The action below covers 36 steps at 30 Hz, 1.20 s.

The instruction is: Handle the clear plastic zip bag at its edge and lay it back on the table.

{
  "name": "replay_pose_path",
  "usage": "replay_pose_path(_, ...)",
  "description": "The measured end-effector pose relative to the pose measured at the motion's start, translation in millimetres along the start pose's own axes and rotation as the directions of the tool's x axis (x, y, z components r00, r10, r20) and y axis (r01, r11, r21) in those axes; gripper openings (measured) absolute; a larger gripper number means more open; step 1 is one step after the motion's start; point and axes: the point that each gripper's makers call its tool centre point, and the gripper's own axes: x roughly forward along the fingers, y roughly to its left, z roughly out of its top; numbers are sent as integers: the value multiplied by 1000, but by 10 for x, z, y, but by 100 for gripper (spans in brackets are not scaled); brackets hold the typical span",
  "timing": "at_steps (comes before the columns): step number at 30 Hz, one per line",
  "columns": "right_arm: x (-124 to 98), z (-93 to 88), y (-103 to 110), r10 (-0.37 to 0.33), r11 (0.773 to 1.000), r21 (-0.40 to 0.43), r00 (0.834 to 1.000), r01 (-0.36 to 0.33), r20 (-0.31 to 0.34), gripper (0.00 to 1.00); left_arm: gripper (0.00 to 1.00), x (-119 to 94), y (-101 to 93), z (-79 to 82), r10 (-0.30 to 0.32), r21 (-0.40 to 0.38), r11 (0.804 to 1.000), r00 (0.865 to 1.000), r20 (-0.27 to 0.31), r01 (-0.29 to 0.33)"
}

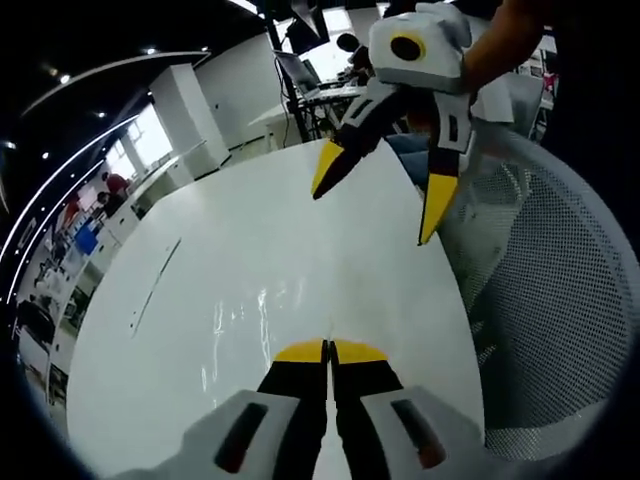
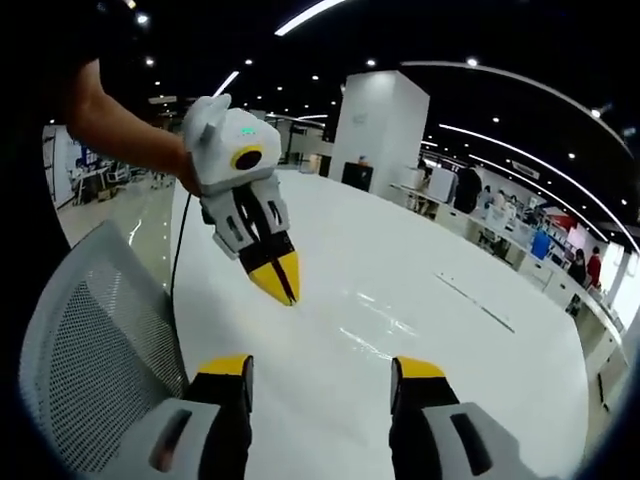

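Your left gripper (image 1: 328, 352) was closed and empty, your right gripper (image 2: 322, 369) spread apart — both above the table (image 1: 230, 290). The clear bag (image 2: 385, 335) lay at frame centre, hard to see; I judged it laid back already, so next you only had to withdraw.

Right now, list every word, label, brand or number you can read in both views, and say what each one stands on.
None can be read.
The left gripper and right gripper show yellow tips and grey bodies, no lettering.
The white table bears a thin dark line, not text.
The mesh chair is unmarked.
Background screens and desks are too small and blurred to read.

White glossy table (image 1: 250, 260); grey mesh chair (image 1: 540, 300); yellow-tipped black claws, left (image 1: 329, 352), right (image 2: 322, 369)
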Motion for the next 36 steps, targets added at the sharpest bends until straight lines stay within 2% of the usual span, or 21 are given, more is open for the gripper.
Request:
replay_pose_path(17,75,5,89,53,998,-26,998,-54,-18,47,0,-14,-54,102,-28,26,999,999,24,27)
replay_pose_path(23,103,11,103,68,997,-36,997,-69,-23,45,0,-9,-72,112,-38,14,999,999,37,37)
replay_pose_path(36,163,111,139,104,992,-71,995,-104,-11,36,0,-46,-84,153,-53,11,999,997,59,52)
